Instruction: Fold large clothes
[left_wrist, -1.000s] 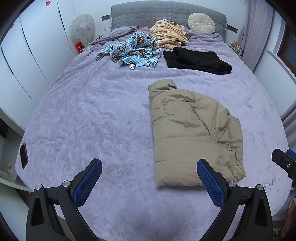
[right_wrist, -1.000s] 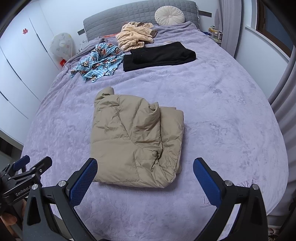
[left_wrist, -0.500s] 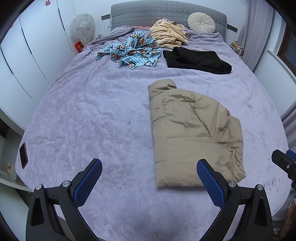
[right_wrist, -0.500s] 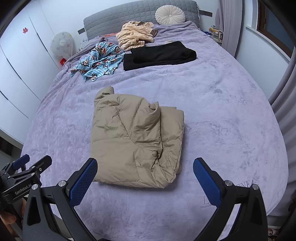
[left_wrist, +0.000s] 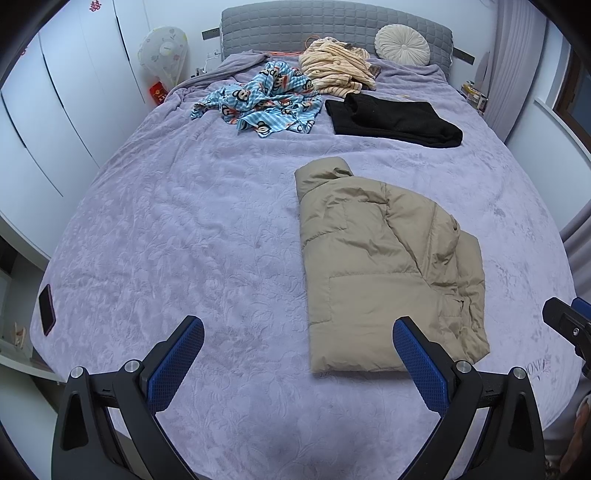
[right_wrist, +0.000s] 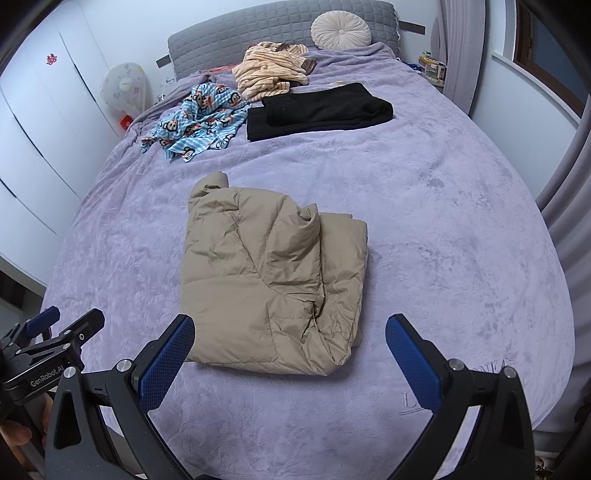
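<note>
1. Nothing has shifted since a second ago: both grippers hang in the same spots over the foot of the bed, and the beige puffer jacket (left_wrist: 384, 266) lies just as it did.
2. Left gripper (left_wrist: 295, 363): jaws spread wide with nothing between them, hovering above bare bedspread (left_wrist: 184, 221) just to the left of the jacket's near hem.
3. Right gripper (right_wrist: 290, 356): jaws likewise spread and empty, held just short of the jacket's near edge, which sits between its blue pads (right_wrist: 166, 363) in that view.
4. That jacket rests on the near-right part of the bed, already folded lengthwise into a long panel, collar pointing to the headboard (left_wrist: 332, 22) and a sleeve tucked over the right side.
5. My reading: the side folds are done and the crosswise fold is in hand but not begun.
6. Next, each gripper would need to come down onto a near hem corner, pinch through the puffy layers, and carry the hem up toward the collar.
7. A black folded garment (left_wrist: 391, 118), a blue monkey-print piece (left_wrist: 266, 98) and a striped cream heap (left_wrist: 336, 68) wait well beyond.
</note>
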